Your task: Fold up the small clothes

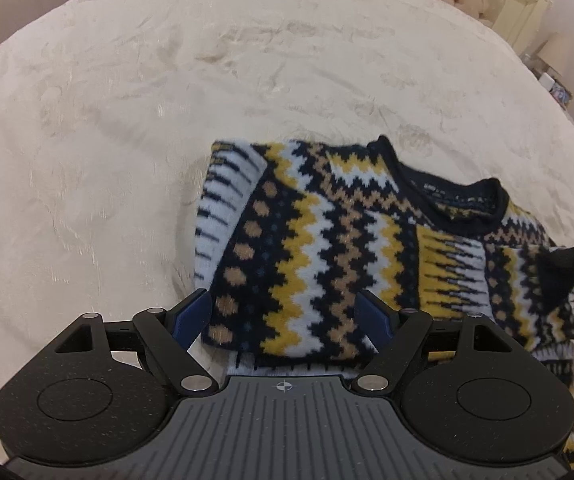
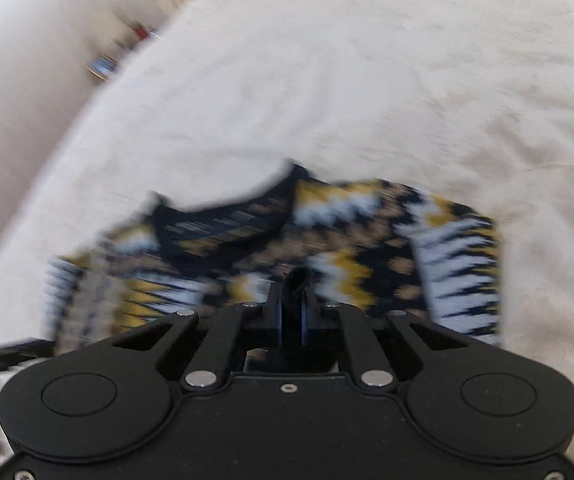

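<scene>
Sweater lies partly folded on the bed. Right gripper fingers are clenched on a dark bit of knit, left gripper released above the hem. I'd lift slowly so the fold stays straight.

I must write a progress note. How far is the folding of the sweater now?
Done: one sleeve of the patterned sweater already lies folded over its body on the cream bedspread. In hand: the right gripper is shut on a dark bit of knit at the other side. The left gripper is open over the hem. Left: the remaining folds.
</scene>
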`<action>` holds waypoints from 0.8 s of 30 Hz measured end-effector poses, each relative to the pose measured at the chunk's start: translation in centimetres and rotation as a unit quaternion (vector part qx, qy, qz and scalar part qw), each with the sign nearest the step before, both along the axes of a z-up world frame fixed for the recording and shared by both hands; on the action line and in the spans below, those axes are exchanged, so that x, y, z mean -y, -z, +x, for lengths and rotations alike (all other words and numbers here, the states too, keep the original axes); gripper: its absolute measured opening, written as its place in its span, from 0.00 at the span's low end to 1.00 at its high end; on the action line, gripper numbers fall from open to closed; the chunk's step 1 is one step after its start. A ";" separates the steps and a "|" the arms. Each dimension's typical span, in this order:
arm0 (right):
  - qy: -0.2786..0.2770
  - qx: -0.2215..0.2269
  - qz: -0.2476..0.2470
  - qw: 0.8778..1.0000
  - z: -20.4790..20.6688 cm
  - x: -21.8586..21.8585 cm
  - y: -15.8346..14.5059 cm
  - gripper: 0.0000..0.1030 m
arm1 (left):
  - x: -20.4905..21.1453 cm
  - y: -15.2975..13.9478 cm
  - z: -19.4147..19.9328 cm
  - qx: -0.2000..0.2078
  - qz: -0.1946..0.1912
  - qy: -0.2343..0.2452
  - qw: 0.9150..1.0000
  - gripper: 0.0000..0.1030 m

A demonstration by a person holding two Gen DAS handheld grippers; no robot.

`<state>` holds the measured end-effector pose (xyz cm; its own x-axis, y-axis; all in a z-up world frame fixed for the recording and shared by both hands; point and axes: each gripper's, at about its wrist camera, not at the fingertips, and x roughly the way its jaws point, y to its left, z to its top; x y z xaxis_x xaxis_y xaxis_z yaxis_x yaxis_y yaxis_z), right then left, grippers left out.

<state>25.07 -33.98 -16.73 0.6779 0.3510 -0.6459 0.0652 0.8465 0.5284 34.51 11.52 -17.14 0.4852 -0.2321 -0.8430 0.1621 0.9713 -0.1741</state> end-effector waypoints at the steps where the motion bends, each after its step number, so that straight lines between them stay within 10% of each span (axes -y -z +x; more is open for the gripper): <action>1: 0.004 0.016 0.009 1.000 -0.5 0.2 -1.2 0.14 | 0.1 -0.3 0.2 0.005 0.000 0.000 1.000 0.75; 10: 0.057 -0.076 -0.078 0.992 1.0 2.1 1.7 0.17 | 1.3 1.4 3.6 0.013 0.052 -0.004 0.999 0.76; 18: 0.042 -0.104 -0.205 0.972 0.5 0.7 4.1 0.51 | 0.2 4.8 5.1 -0.031 0.081 -0.028 0.996 0.91; 24: 0.073 -0.094 -0.205 0.972 -1.5 2.0 2.4 0.61 | 0.1 3.6 4.4 -0.025 0.084 -0.021 0.996 0.91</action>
